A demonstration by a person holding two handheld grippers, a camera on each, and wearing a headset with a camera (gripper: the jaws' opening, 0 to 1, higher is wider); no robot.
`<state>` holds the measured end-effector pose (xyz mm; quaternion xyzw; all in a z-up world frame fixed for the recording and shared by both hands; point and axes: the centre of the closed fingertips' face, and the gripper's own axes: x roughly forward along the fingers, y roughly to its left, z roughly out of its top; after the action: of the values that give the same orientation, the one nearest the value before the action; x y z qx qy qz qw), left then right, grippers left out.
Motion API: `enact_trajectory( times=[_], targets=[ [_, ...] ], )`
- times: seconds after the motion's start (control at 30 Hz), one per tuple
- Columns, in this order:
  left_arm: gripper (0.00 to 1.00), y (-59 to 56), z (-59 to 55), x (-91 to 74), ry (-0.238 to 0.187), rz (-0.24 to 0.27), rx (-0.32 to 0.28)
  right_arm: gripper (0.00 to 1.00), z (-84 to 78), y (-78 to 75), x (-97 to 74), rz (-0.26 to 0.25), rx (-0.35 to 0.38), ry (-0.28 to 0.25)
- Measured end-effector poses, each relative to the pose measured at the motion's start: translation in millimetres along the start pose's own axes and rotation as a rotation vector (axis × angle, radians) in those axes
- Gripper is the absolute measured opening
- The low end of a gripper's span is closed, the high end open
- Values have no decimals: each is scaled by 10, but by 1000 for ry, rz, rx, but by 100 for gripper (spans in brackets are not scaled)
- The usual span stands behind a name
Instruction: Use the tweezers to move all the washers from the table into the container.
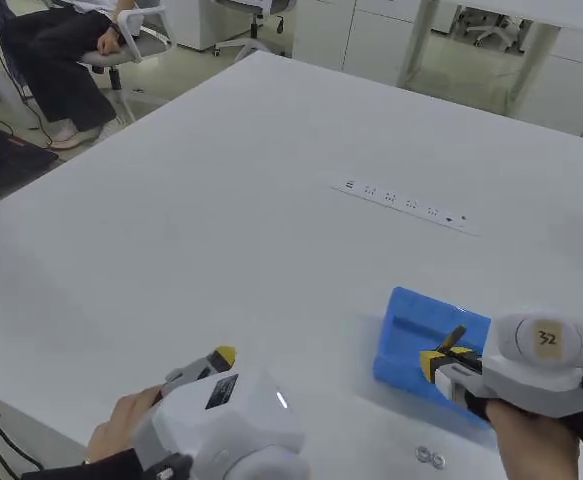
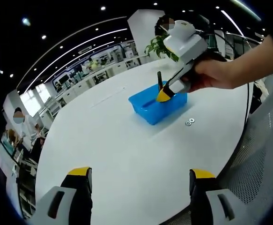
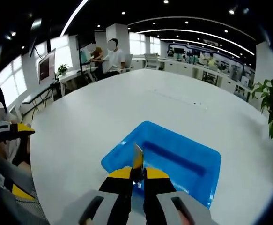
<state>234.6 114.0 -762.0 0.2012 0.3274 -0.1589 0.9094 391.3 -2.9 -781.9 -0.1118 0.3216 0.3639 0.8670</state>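
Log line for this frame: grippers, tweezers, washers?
left gripper: open, above table | right gripper: shut on tweezers, tips over blue container | two washers: on table beside container

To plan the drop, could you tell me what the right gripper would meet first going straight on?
Probably the blue container: the tweezers in the right gripper point into it, though depth is unclear.

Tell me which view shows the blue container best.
The right gripper view: the container lies close, its inside open to see. The head view has it partly behind the right gripper; the left gripper view shows it small, from the side.
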Motion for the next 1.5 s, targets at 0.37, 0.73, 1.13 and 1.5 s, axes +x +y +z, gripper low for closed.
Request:
enact_trajectory(
  times=[0.37, 0.73, 1.13, 1.5],
  targets=[
    [88, -11, 3, -3, 0, -4, 1, 6, -31, -21, -32, 3, 46, -4],
    [90, -41, 62, -24, -32, -22, -14, 5, 224, -23, -420, -2, 91, -117],
    [99, -93, 206, -58, -116, -59, -65, 5, 218, 152, -916, 25, 119, -182],
    [99, -96, 164, -31, -90, -50, -36, 5, -353, 387, -761, 49, 129, -60]
  ],
)
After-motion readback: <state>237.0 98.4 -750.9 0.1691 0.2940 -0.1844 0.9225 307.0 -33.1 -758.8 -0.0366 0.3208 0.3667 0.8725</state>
